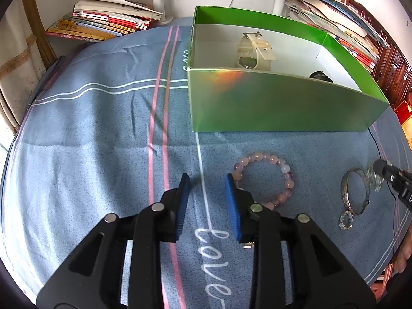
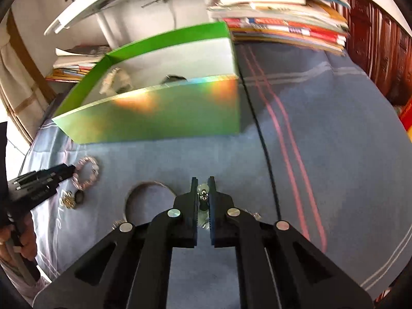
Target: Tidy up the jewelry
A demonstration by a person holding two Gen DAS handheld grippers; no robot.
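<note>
A blue-grey cloth point(image 1: 90, 141) with pink and white stripes and a "Love" script covers the table, with stacks of books point(image 1: 103, 23) at the back by the wall. A green box point(image 1: 283, 103) with a white inside stands open on the cloth; in it lie a cream watch point(image 1: 253, 51) and a dark item point(image 1: 320, 75) half hidden by the front wall.

In front of the box, a pink bead bracelet point(image 1: 265, 180) lies flat on the cloth. To its right lies a silver bangle point(image 1: 355, 191), with a small sparkly ring point(image 1: 346, 220) touching its near edge.

The left gripper point(image 1: 207, 182) hovers low over the cloth, its blue fingers point(image 1: 184, 188) apart with nothing between them; the right finger sits just beside the bracelet's left edge.

The right gripper point(image 2: 203, 188) has its fingers nearly together, clamped on a clear crystal piece point(image 2: 203, 189) with small beads; more of that piece shows between the fingers lower down. The bangle point(image 2: 144, 193) lies just left of this gripper. In the right wrist view, a small gold-and-dark trinket point(image 2: 73, 198) lies on the cloth near the bracelet point(image 2: 86, 172) and the left gripper point(image 2: 61, 173). That view is blurred.
</note>
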